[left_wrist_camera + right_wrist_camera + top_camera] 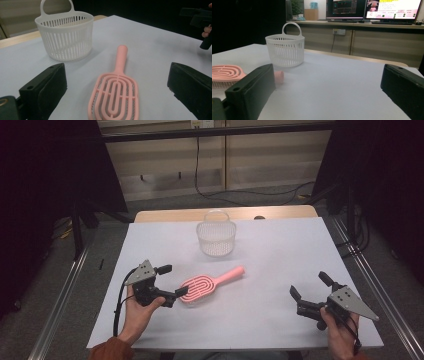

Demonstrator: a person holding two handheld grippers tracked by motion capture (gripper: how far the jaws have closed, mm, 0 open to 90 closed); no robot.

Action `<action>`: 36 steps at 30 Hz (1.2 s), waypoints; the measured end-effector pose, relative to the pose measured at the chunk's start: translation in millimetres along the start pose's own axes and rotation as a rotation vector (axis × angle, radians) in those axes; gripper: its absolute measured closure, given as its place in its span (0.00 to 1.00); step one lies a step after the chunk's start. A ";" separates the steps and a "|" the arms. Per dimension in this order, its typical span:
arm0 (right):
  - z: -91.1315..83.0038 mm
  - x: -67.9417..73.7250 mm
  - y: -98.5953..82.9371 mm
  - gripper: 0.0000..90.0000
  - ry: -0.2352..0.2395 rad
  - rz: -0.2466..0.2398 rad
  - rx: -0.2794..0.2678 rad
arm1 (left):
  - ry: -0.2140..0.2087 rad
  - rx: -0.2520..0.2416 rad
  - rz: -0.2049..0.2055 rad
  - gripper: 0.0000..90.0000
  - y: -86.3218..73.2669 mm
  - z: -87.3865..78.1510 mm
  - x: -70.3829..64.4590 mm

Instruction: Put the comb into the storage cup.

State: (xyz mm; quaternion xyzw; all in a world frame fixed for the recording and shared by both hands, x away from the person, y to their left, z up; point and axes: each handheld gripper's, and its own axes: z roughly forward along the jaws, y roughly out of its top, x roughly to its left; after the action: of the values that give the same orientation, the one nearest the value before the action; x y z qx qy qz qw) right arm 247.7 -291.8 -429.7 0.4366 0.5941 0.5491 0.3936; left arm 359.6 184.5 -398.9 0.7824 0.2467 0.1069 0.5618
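A pink vented hairbrush [207, 284] lies flat on the white table sheet [270, 265], its handle pointing toward the far right. My left gripper [172, 280] is open just left of the brush head; in the left gripper view the brush [115, 92] lies between the two spread jaws, untouched. A white slatted basket [216, 236] with a loop handle stands upright beyond the brush, also seen as the basket [65, 35] and the basket [285, 50]. My right gripper [310, 286] is open near the front right, well clear of the brush [225, 74].
The sheet covers a wooden table [165, 215] whose far edge shows behind the basket. Metal rails [65, 285] run along both sides. Monitors [372, 8] sit on a counter in the background. Open sheet lies between the brush and my right gripper.
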 end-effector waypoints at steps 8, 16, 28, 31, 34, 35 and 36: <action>0.2 0.0 -0.2 0.00 0.000 -0.002 0.002 | -0.035 0.018 -0.004 0.03 8.8 15.4 4.0; -0.2 -0.2 -0.2 0.00 0.002 0.003 0.003 | -0.065 0.039 0.024 0.04 17.8 32.6 7.6; -0.3 0.2 0.0 0.00 0.002 -0.001 -0.001 | -0.046 0.100 0.037 0.03 23.9 50.7 13.8; 0.4 0.0 -0.4 0.00 0.002 0.000 0.003 | -0.068 0.130 0.035 0.03 27.9 56.7 12.8; -0.3 -0.1 -0.3 0.00 0.004 0.001 0.003 | -0.094 0.143 0.024 0.04 33.1 60.8 11.9; -0.4 -0.1 -0.3 0.00 0.004 0.001 0.003 | -0.103 0.154 0.026 0.04 34.5 61.7 12.4; -0.4 -0.2 -0.4 0.00 0.004 0.001 0.002 | -0.109 0.162 0.019 0.04 35.3 62.7 12.0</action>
State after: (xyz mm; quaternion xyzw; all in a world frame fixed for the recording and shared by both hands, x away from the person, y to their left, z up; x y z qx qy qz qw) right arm 247.3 -292.1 -430.0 0.4362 0.5952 0.5497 0.3915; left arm 407.1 130.0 -389.0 0.8321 0.2160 0.0492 0.5085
